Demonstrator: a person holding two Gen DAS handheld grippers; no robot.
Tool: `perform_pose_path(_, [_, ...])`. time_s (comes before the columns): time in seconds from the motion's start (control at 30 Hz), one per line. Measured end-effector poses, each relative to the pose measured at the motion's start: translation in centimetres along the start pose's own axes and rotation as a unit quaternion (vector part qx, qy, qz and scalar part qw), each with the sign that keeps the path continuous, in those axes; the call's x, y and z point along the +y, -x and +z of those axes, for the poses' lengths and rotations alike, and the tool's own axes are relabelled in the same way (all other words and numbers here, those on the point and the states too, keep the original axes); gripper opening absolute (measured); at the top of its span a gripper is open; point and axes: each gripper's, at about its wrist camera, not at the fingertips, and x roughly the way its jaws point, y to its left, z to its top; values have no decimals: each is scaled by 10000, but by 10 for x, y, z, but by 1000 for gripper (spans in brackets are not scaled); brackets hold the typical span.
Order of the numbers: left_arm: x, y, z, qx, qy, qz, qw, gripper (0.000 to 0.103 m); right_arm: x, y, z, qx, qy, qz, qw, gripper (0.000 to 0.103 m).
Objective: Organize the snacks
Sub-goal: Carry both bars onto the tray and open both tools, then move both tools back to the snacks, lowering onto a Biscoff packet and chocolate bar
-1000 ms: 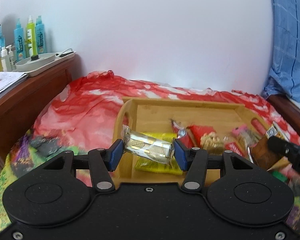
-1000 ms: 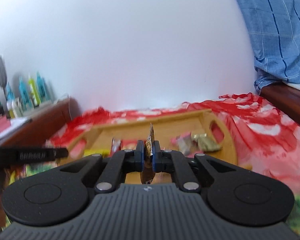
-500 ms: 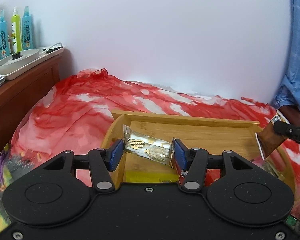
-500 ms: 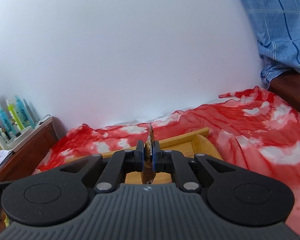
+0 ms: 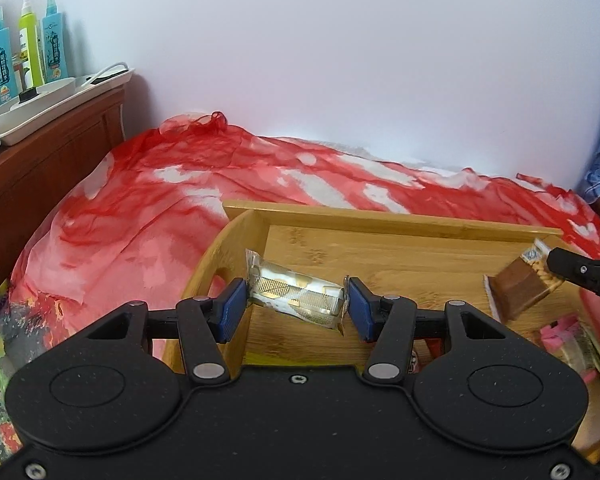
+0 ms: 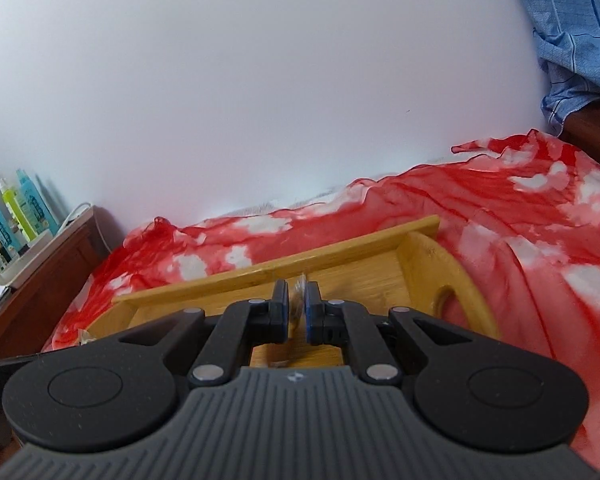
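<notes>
Two snacks are held above a bamboo tray (image 5: 380, 220) on a red-and-white cloth (image 5: 148, 208). The left hand-held gripper (image 5: 296, 306) clamps a silver-gold wrapped snack (image 5: 296, 299) lengthwise between its blue pads, over the tray's left end. The right hand-held gripper (image 6: 296, 308) pinches a thin brown packet (image 5: 518, 286) edge-on, over the tray's right end. More wrapped snacks (image 5: 568, 340) lie in the tray below it.

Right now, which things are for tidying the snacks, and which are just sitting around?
For the snack job:
- silver-gold snack packet in the left gripper
- brown snack packet in the right gripper
- wooden tray
- pink wrapped snack in the tray

Just sitting around:
- spray bottles
- white tray
- red cloth
</notes>
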Motion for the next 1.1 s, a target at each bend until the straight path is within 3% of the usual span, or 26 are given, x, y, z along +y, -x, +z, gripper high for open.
perform_pose_path(0.2, [-3, -6, -2, 61, -85, 66, 9999, 52, 0, -1, -1, 65, 9, -25, 10000, 11])
perform_pose_path(0.4, [-7, -8, -5, 131, -132, 135, 9997, 54, 3, 2, 0, 36, 78, -27, 10000, 23])
perform_pose_path(0.43, [-6, -8, -5, 144, -136, 111, 9997, 60, 5, 4, 0, 11, 104, -31, 9999, 24])
perform_pose_path(0.47, [-6, -7, -4, 179, -131, 69, 9997, 72, 7, 6, 1, -21, 148, -37, 9999, 26])
perform_pose_path(0.53, [-4, -4, -4, 198, -80, 12, 9998, 84, 11, 11, 1, -76, 265, -84, 9996, 49])
perform_pose_path(0.93, [4, 50, -15, 114, -173, -204, 9996, 93, 21, 64, -4, -390, 581, -253, 9972, 86])
perform_pose_path(1.1, [5, 80, -36, 126, -237, -426, 9987, 95, 18, 92, -12, -514, 456, -314, 9971, 92])
